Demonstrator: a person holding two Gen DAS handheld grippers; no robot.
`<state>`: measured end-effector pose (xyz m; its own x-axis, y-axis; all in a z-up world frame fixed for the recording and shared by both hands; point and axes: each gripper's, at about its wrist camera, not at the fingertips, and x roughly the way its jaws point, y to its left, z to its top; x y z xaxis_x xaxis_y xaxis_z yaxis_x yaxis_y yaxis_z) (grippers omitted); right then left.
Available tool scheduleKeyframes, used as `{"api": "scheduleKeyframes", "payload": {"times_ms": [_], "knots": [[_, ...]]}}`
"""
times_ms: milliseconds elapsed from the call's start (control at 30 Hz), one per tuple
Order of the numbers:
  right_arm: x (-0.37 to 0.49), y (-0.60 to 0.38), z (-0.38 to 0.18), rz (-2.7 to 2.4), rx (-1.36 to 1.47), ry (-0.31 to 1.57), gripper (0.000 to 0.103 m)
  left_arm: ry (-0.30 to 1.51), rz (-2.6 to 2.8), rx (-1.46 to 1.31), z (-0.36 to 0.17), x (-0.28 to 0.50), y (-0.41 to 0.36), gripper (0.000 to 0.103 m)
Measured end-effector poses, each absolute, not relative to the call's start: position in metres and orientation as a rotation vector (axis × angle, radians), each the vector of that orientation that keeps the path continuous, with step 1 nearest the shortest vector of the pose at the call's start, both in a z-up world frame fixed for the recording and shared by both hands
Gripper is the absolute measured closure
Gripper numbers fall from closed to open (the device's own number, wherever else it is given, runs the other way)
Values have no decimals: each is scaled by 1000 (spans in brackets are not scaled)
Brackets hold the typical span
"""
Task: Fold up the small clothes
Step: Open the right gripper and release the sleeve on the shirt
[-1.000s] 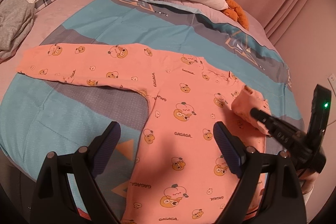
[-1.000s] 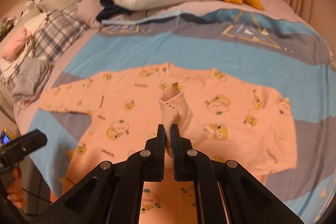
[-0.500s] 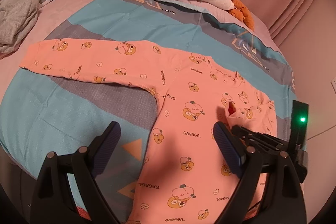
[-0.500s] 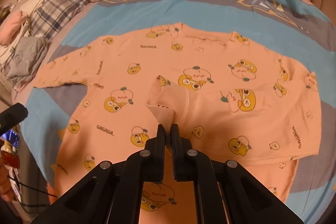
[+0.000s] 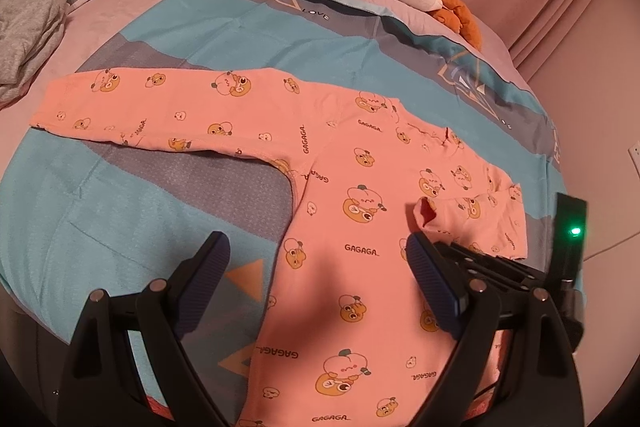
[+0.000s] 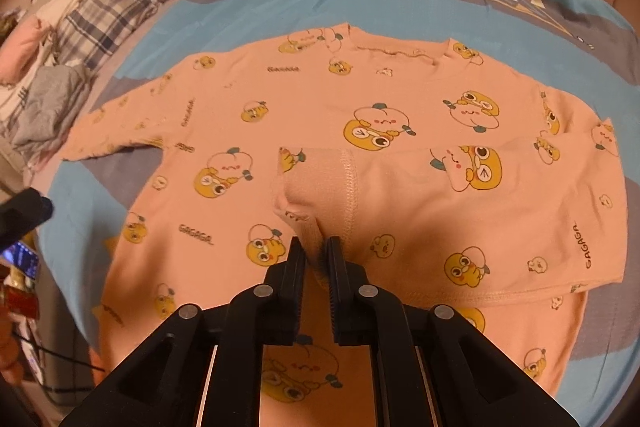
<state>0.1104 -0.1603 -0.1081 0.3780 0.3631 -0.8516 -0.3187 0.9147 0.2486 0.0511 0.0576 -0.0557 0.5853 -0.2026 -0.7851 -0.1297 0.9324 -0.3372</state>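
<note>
On the bed (image 5: pixel 120 211), first sleeve folded in, the rest unfolded.
My right claw (image 6: pixel 316 251) has just begun parting, cuff (image 6: pixel 312 195) seemingly still between its pads, on the pink shirt (image 5: pixel 360 227); my left claw (image 5: pixel 316 267) hangs wide apart, far sleeve (image 5: pixel 160 107) outstretched.

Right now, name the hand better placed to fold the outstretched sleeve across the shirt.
Left. Its tongs stand open and empty on that side of the orange pajama shirt, nearer the outstretched sleeve. The right tongs have just been opening, the already folded sleeve's cuff between them.
</note>
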Motion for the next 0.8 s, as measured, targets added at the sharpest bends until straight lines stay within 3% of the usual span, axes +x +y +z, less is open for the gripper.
{"api": "scheduleKeyframes", "payload": {"times_ms": [67, 133, 433, 567, 800], "knots": [[107, -168, -98, 457, 96, 1085, 82, 949, -50, -379, -55, 52, 56, 13], [103, -177, -87, 468, 137, 1055, 62, 948, -60, -377, -54, 54, 53, 13], [86, -228, -54, 355, 240, 927, 47, 962, -128, -325, -56, 65, 21, 13], [81, -247, -54, 245, 234, 905, 45, 979, -151, -283, -60, 71, 2, 13], [73, -271, -61, 159, 287, 902, 32, 1009, -187, -210, -68, 82, -27, 13]]}}
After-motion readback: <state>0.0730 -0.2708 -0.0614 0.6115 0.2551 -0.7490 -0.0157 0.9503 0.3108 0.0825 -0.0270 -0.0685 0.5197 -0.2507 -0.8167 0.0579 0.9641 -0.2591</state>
